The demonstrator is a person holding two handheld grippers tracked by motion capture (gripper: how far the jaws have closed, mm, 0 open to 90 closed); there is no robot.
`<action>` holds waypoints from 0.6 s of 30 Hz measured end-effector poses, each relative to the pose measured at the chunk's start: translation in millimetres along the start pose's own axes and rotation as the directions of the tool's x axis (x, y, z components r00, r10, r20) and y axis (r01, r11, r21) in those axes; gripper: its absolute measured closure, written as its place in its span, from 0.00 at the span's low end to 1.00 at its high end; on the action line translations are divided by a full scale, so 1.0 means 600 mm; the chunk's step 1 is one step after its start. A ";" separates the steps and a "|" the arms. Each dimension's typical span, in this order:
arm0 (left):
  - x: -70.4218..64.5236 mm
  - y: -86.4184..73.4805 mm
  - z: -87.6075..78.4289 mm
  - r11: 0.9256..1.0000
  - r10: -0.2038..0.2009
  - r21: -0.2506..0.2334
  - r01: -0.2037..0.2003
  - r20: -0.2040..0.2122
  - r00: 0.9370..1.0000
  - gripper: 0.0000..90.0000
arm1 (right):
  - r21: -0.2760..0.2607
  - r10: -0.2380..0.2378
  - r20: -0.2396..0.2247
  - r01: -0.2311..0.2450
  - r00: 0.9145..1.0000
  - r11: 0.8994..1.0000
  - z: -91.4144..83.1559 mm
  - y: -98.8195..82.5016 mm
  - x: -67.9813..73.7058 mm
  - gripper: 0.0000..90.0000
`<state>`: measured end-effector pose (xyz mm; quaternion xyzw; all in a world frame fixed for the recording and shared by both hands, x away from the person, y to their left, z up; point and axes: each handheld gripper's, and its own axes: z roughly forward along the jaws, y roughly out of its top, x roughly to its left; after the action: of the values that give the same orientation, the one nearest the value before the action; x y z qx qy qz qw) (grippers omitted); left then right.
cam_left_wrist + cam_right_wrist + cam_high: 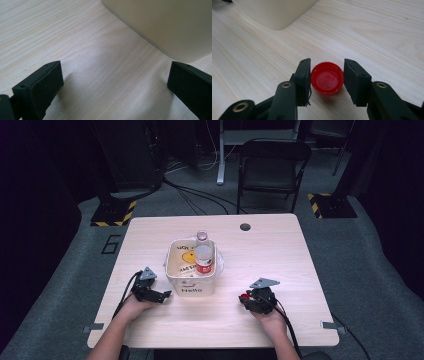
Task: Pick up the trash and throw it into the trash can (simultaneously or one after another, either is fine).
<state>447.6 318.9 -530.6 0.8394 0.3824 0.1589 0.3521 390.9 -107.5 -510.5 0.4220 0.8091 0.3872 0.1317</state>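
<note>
Right gripper (pixel 327 75) clamps the red cap (pixel 327 78) (on the table (pixel 374 30)) — left gripper (pixel 113 82) agape.

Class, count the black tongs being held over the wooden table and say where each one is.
2. The left tongs sit beside the cream tub, jaws wide apart. The right tongs are nearer the table's right side, closed on a red bottle cap.

A: Layout?
B: Cream plastic bin (pixel 192 270) mid-table on the pale wooden table (pixel 280 250). Clear plastic bottle (pixel 203 254) lies in it, neck toward the far edge.
A: Grippers?
B: Left gripper (pixel 162 295) just beside the bin's near-left corner. Right gripper (pixel 245 300) near-right, well apart from the bin. Small red plastic cap (pixel 327 81) sits on the table between its 2 jaws.
</note>
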 end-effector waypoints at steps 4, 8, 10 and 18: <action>0.000 0.000 0.000 1.000 0.000 0.000 0.000 0.000 1.000 0.00 | -0.020 -0.014 -0.012 0.014 1.000 1.000 -0.013 0.014 0.003 0.64; 0.001 0.000 0.000 1.000 0.004 -0.002 -0.004 0.001 1.000 0.00 | -0.029 -0.007 -0.025 0.006 1.000 1.000 -0.021 0.022 0.002 0.64; 0.002 0.000 0.000 1.000 0.015 0.000 -0.015 -0.003 1.000 0.00 | -0.035 -0.006 -0.030 0.005 1.000 0.999 -0.026 0.028 0.001 0.64; 0.002 0.000 0.000 1.000 0.015 0.000 -0.015 -0.003 1.000 0.00 | -0.052 -0.034 -0.042 0.032 0.999 0.998 -0.046 0.055 0.004 0.64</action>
<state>448.4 319.7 -530.3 0.8420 0.3767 0.1626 0.3504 393.6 -108.3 -467.7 0.3968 0.8084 0.4144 0.1315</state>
